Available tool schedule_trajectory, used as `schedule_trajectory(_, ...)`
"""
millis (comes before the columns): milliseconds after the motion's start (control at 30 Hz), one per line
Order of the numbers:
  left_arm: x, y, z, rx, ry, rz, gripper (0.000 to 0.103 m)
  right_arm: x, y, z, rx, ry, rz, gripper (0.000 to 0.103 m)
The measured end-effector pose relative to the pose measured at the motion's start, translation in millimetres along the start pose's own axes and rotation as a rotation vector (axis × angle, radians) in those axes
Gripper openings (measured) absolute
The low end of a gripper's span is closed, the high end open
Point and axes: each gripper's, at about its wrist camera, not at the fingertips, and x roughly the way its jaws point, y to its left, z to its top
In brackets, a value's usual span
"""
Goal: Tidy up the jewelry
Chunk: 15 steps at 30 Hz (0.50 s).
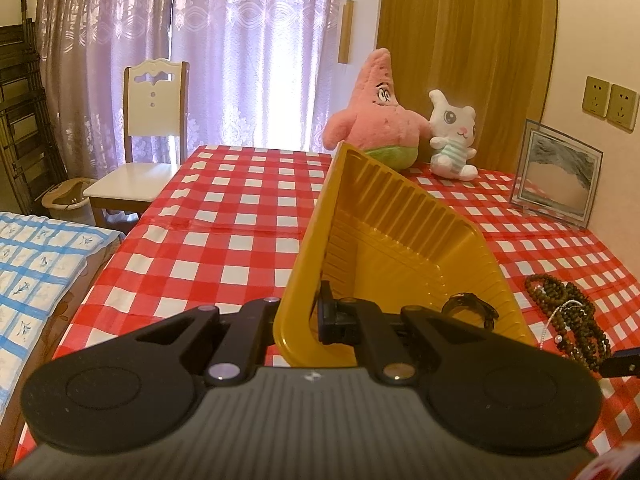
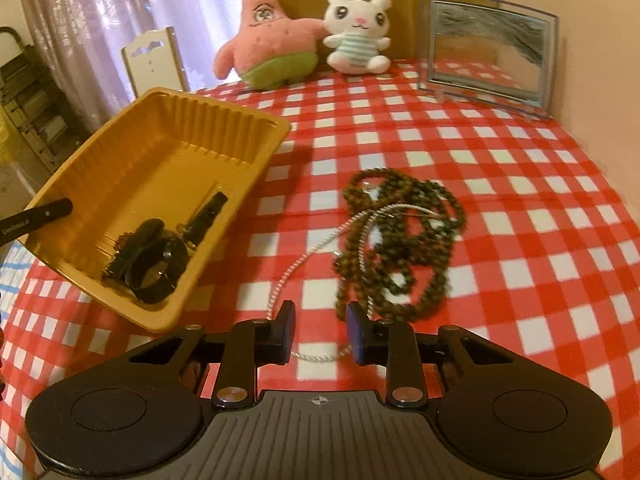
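On checkered cloth: left gripper [image 1: 308, 316] clamps yellow tray [image 1: 400, 216] wall, tray tilted. Right gripper [image 2: 320, 334] jaws apart, silver chain [image 2: 316, 254] between, not pinched. Bead necklace [image 2: 400, 232] beside.

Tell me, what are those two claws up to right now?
Left gripper shut on yellow tray rim, tray tilted. Right gripper open over silver chain; bead necklace beside it. Nothing blocking.

Bedroom corner, daylit
Lilac lace curtains [image 1: 248, 52] glowing over window; white-and-wood chair [image 1: 148, 148]; wooden door [image 1: 468, 52]; cream wall with two sockets [image 1: 608, 102]; blue-checked bedding [image 1: 36, 276].
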Motion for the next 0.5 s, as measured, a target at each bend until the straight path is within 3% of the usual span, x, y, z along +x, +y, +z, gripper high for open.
schedule_trajectory(200, 0.4, 0.9, -1.4, 0.000, 0.004, 0.006, 0.006, 24.1, -0.9, 7.9, 0.026, 0.017, 0.029, 0.028)
schedule_trajectory(333, 0.7, 1.9, -2.2, -0.001, 0.006, 0.009, 0.006, 39.3, -7.4, 9.6, 0.066, 0.026, 0.047, 0.020)
schedule_trajectory(500, 1.2, 1.3, -2.5, 0.000, 0.008, 0.010, 0.006, 52.3, -18.2, 8.1, 0.105, 0.025, 0.049, 0.017)
